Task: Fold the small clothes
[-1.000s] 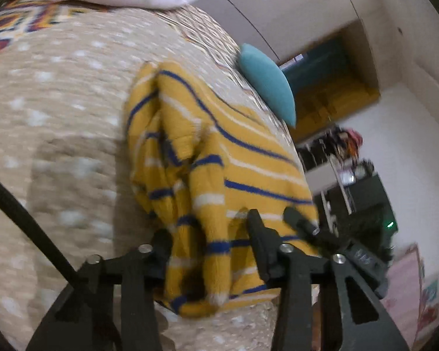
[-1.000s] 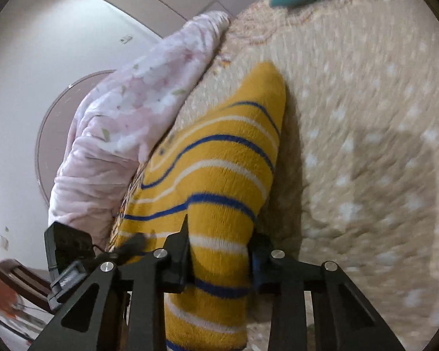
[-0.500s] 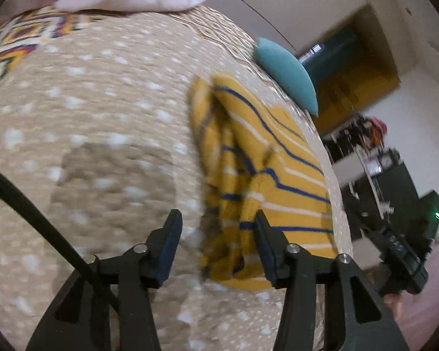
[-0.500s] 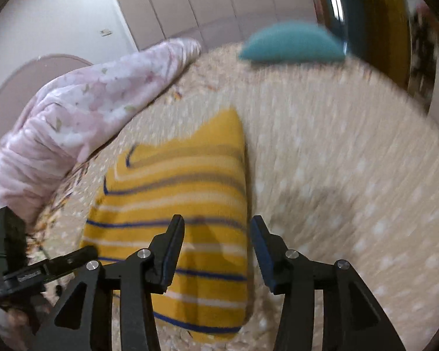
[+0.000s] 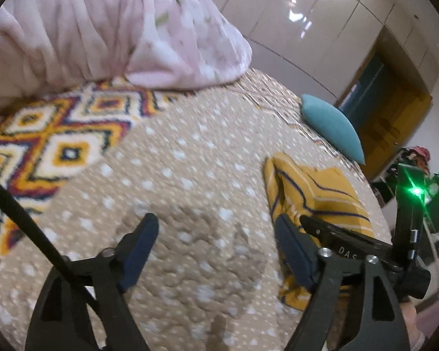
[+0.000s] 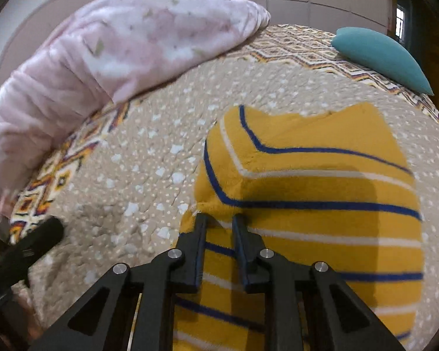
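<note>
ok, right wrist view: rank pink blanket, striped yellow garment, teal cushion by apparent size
1. striped yellow garment, though it is nearest the camera
2. pink blanket, close to the garment, unsure
3. teal cushion, clearly smallest, farthest

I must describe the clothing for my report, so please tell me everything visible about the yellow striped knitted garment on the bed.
The yellow striped knitted garment looks soft and fuzzy, mustard yellow with thin blue and white stripes. It lies folded into a compact, fairly flat shape on the beige dotted bedspread, below the teal cushion. The right gripper points down at its near left edge with narrow jaws that have just been closing; whether the pads pinch fabric is unclear. The left gripper, jaws wide, is beside it, not holding it.
</note>
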The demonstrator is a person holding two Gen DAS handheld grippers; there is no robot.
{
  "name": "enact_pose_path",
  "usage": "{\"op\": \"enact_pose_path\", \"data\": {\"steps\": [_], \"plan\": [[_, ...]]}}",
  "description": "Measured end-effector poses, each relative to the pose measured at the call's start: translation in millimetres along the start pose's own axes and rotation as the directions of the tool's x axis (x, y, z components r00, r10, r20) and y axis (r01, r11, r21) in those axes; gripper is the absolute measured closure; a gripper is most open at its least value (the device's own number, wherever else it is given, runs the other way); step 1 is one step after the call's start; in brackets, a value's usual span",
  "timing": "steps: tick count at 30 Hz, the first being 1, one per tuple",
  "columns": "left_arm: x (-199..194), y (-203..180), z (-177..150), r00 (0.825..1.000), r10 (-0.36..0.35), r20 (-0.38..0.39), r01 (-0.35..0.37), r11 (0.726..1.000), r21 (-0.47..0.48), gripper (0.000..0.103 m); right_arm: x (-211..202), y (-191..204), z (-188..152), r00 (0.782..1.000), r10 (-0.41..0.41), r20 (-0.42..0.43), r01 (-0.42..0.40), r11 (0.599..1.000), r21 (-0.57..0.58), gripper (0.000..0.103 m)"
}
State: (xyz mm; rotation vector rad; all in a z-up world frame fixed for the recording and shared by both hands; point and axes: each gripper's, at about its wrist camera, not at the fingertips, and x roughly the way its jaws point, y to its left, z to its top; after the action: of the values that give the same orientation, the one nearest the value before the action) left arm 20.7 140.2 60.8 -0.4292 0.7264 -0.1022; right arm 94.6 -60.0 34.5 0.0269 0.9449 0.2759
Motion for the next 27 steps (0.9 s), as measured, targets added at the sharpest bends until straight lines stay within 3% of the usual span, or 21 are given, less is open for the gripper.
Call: {"op": "enact_pose_path", "data": {"steps": [5, 9, 10, 14, 19, 22, 25, 27], "plan": [[-4, -10, -1, 0.997, 0.063, 0.052, -0.066, 0.996, 0.067, 0.018, -33, -8, -1, 1.000, -0.003, 0.009, 0.003, 1.000, 0.011, 0.078], [-7, -33, -14, 0.994, 0.084, 0.074, -0.096, 0.982, 0.165, 0.018, -98, -37, -42, 0.993, -0.043, 0.107, 0.038, 0.998, 0.049, 0.046], [-9, -36, -18, 0.994, 0.075, 0.073, -0.087, 0.982, 0.170, 0.018, -113, -48, -58, 0.990, -0.079, 0.121, 0.072, 0.996, 0.060, 0.044], [-8, -49, -38, 0.999, 0.034, -0.007, -0.033, 0.988, 0.151, 0.018, -152, -97, -123, 0.962, -0.251, 0.107, 0.235, 0.961, 0.145, 0.042], [7, -64, -76, 0.988, 0.100, -0.120, -0.076, 0.979, 0.189, 0.018, -174, -150, -187, 0.956, -0.277, 0.098, 0.233, 0.918, 0.321, 0.042], [14, -75, -96, 0.976, 0.183, -0.120, -0.147, 0.954, 0.262, 0.018, -173, -160, -200, 0.957, -0.270, 0.106, 0.220, 0.914, 0.341, 0.042], [21, -89, -112, 0.962, 0.258, -0.086, -0.210, 0.906, 0.368, 0.008, -164, -158, -203, 0.960, -0.248, 0.127, 0.193, 0.920, 0.340, 0.042], [25, -91, -115, 0.956, 0.283, -0.075, -0.233, 0.891, 0.389, 0.006, -160, -155, -207, 0.960, -0.245, 0.138, 0.186, 0.921, 0.343, 0.035]]}}
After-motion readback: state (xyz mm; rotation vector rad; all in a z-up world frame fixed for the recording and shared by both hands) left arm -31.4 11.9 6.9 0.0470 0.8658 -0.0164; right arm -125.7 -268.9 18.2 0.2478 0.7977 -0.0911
